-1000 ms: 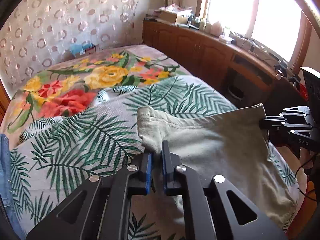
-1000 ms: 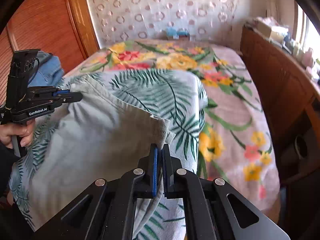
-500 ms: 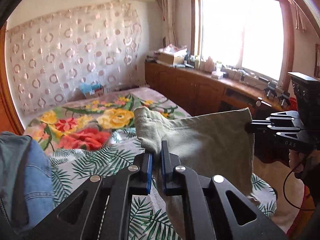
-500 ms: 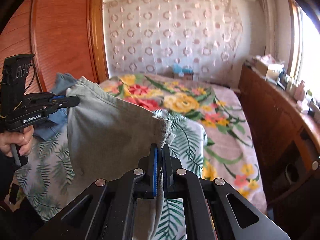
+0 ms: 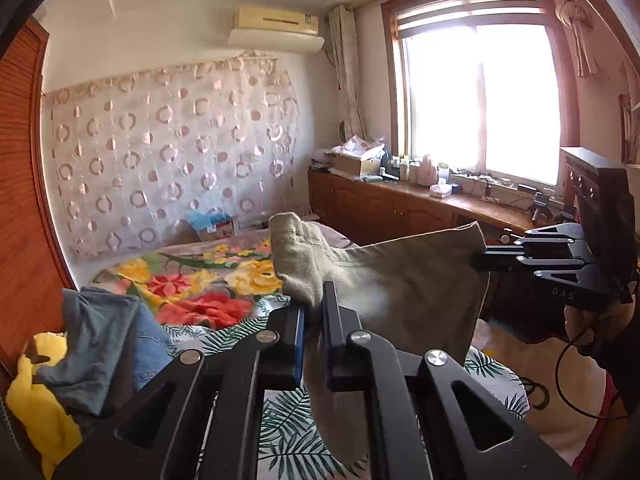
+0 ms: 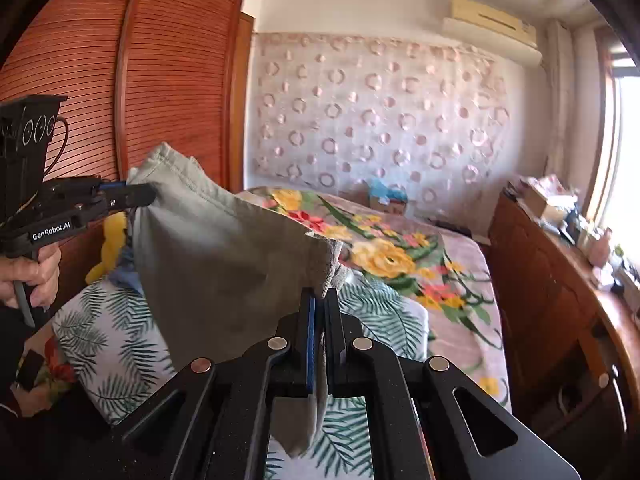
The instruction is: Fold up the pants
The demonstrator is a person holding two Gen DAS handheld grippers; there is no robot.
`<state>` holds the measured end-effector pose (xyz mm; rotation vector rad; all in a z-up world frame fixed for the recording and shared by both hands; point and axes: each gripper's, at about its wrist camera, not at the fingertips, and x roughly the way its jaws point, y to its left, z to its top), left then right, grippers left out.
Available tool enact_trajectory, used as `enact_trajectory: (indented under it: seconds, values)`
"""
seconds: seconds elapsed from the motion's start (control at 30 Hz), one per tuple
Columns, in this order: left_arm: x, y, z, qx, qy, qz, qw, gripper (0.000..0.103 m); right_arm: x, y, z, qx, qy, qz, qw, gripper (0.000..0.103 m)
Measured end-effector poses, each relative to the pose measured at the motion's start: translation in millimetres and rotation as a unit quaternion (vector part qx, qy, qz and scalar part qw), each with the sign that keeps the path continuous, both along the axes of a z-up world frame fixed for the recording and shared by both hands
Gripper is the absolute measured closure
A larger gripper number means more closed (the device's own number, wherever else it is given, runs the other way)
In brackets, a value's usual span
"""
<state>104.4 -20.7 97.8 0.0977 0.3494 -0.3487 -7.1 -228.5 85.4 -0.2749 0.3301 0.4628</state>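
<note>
Both grippers are clamped on the grey-green pants [image 5: 404, 292]: the left gripper [image 5: 314, 312] pinches one bunched upper corner between its closed fingers, and the right gripper [image 6: 322, 300] pinches the opposite corner, so the cloth hangs stretched between them in the air above the bed [image 6: 448, 320]. The fabric sags in the middle and its lower end drops past the gripper bodies, over the palm-leaf sheet [image 5: 288, 424]. A heap of blue and yellow clothes [image 5: 92, 356] lies at the bed's left edge, against the wooden wardrobe [image 6: 160, 92].
</note>
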Motion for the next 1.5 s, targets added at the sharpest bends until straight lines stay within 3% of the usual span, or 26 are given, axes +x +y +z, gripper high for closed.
enact_trajectory:
  seconds: [0.27, 0.5, 0.7, 0.97, 1.27, 1.5]
  values:
    - [-28, 28, 14, 0.001, -0.031, 0.019, 0.9994, 0.095, -16, -6, -1, 0.009, -0.020, 0.037, 0.999, 0.099]
    - [-31, 54, 0, -0.005, -0.027, 0.038, 0.9989, 0.095, -1, -14, -17, 0.000, -0.007, 0.063, 0.998, 0.099]
    - [24, 61, -51, 0.004, 0.037, 0.044, 0.9983, 0.095, 59, -5, -45, -0.014, 0.033, 0.054, 0.998, 0.099]
    - [104, 60, -118, 0.035, 0.104, 0.087, 0.9902, 0.095, 170, -2, -90, -0.035, 0.091, 0.012, 0.995, 0.099]
    - [151, 51, -151, 0.055, 0.140, 0.109, 0.9826, 0.095, 250, 1, -124, -0.042, 0.145, -0.039, 0.988, 0.099]
    - [161, 45, -171, 0.055, 0.178, 0.108, 0.9766, 0.094, 270, 35, -145, -0.039, 0.189, -0.064, 0.979, 0.099]
